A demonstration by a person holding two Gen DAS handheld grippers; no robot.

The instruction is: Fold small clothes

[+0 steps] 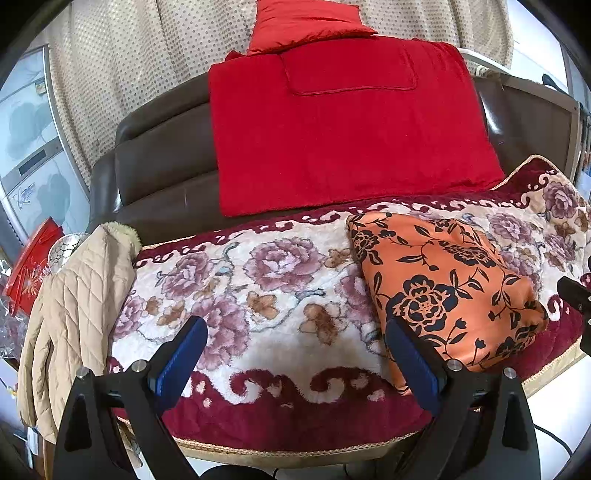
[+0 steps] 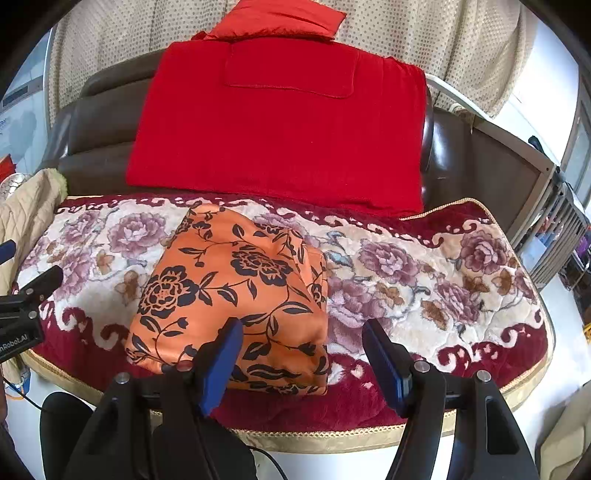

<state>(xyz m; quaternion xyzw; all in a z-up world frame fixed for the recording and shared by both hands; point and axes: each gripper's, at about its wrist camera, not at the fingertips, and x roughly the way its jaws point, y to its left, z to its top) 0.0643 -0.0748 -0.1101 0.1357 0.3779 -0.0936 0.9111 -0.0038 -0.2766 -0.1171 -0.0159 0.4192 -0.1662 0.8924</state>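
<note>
Right gripper (image 2: pixel 301 343) wide open, empty, over garment (image 2: pixel 236 295); left gripper (image 1: pixel 295 347) likewise; pinch near corners evenly, fold flat on blanket (image 2: pixel 424 280)

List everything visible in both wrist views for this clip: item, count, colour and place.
Folded garment: one, orange with black flowers, on the blanket.
Floral blanket: one, cream, pink and maroon, covering the sofa seat.
Red cloth: one, red, draped over the backrest.
Red cushion: one, atop the backrest.
Sofa: one, dark brown.
Quilted jacket: one, beige, at the blanket's left end.
Curtain: beige, dotted, behind.
Left hand-held gripper: black, blue pads, open, empty.
Right hand-held gripper: same, open, empty.
</note>
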